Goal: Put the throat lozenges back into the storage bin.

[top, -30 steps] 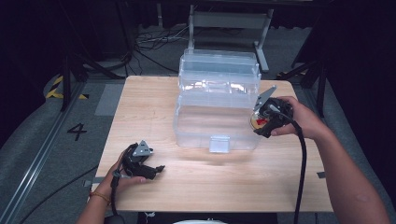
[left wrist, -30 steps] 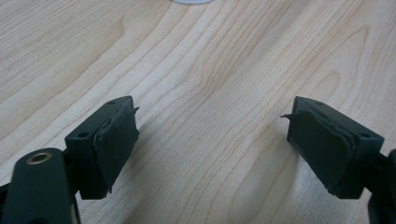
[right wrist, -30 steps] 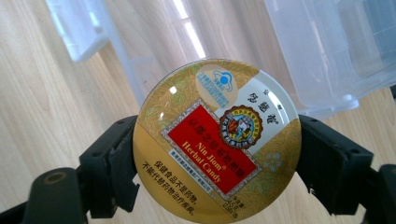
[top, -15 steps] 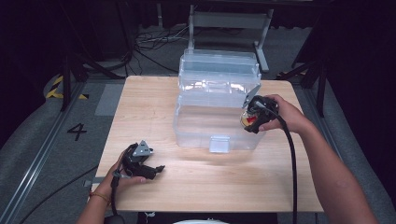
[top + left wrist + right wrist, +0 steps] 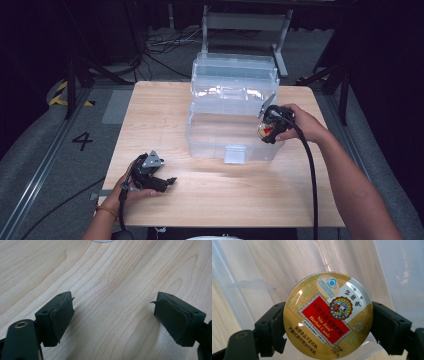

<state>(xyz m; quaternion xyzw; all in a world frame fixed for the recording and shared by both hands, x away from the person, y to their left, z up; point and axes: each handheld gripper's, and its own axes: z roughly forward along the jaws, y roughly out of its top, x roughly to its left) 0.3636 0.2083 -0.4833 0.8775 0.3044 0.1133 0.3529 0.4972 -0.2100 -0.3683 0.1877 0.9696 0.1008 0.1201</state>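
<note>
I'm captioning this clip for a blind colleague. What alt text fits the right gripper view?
A round gold candy tin with a red "Nin Jiom Herbal Candy" label is clamped by its edges in the right gripper, whose black jaws press on either side. Behind it are the walls of a clear plastic bin and the light wooden table.

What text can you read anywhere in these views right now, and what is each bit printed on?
"Nin Jiom Herbal Candy": red panel on the round candy tin gripped by the right tongs.
"4": painted on the grey floor left of the table.
Chinese characters and the small weight figure on the tin: too small or blurred to read.
</note>
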